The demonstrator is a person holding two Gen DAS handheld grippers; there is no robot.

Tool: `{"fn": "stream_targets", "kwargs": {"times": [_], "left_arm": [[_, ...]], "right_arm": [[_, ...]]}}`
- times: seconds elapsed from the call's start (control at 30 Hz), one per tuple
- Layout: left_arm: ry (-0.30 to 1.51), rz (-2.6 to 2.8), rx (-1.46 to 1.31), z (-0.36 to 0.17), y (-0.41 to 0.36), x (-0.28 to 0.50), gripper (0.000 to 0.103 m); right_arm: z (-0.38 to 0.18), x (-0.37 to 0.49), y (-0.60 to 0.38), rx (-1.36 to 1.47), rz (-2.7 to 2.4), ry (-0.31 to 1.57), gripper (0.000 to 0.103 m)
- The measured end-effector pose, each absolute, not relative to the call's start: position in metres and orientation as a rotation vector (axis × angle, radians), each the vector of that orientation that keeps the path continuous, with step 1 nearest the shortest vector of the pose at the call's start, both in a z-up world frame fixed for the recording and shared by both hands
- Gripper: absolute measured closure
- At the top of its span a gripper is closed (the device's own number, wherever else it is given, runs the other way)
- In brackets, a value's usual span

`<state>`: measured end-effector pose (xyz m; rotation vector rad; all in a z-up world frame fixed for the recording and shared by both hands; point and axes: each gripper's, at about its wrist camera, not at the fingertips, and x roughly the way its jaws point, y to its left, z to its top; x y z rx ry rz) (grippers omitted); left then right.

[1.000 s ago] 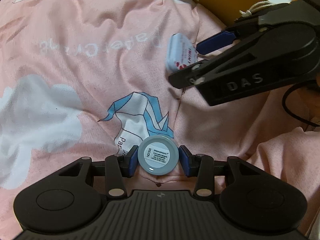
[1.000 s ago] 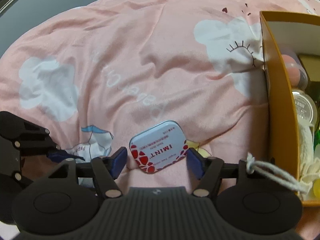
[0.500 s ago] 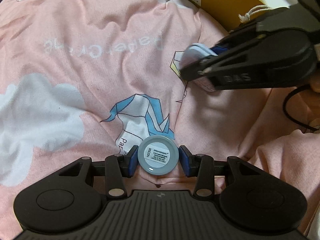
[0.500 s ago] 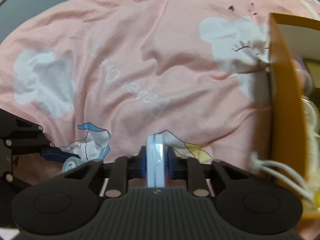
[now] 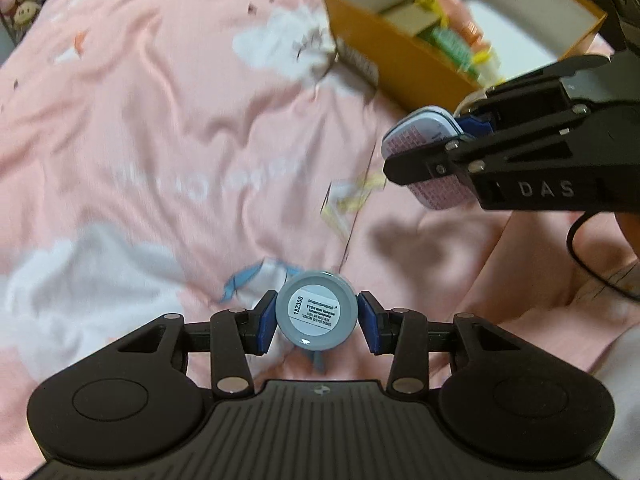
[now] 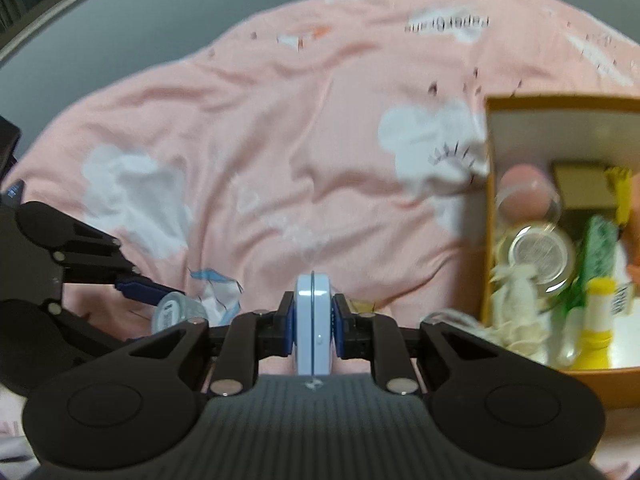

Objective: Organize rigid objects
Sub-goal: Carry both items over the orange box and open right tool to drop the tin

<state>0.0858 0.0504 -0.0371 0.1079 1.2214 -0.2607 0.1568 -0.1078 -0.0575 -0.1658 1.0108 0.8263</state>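
Observation:
My left gripper [image 5: 317, 322] is shut on a small round grey jar [image 5: 317, 315] whose white label faces the camera, held above the pink bedding. In the right wrist view the same jar [image 6: 176, 311] shows at the lower left in the left gripper [image 6: 160, 300]. My right gripper [image 6: 313, 326] is shut on a pale blue mint tin [image 6: 313, 322], seen edge-on and upright between the blue pads. From the left wrist view the tin [image 5: 424, 136] hangs clamped in the right gripper [image 5: 436, 140], just short of the orange box [image 5: 392, 76].
The open orange box [image 6: 486, 216] sits at the right on the pink quilt [image 6: 300, 160], holding a glass jar, a pink ball, a yellow bottle, green packets and a white cord. A black cable [image 5: 592, 268] trails at the right edge.
The right gripper closed on the mint tin, turning it on edge, and lifted it off the quilt toward the box. The left gripper rose with the jar, bringing the box interior into view.

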Motion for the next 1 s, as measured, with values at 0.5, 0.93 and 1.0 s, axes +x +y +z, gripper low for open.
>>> {"fn": "stream_targets", "kwargs": {"times": [0.5,0.93,1.0], "left_arm": [[1.013,-0.375,0.143,0.012,-0.013,0.149,0.055],[0.98,-0.496,0.07,0.007,-0.074,0.217,0.055],[1.006,-0.504,0.054,-0.001,-0.076,0.224,0.055]], "right_arm": [[0.028,0.193,-0.188,-0.168,0.739,0.852,0.086],[0.017,0.266,-0.262,-0.307,0.54,0.957,0.099],[0.013,0.275,-0.266,-0.301,0.547,0.992,0.099]]}}
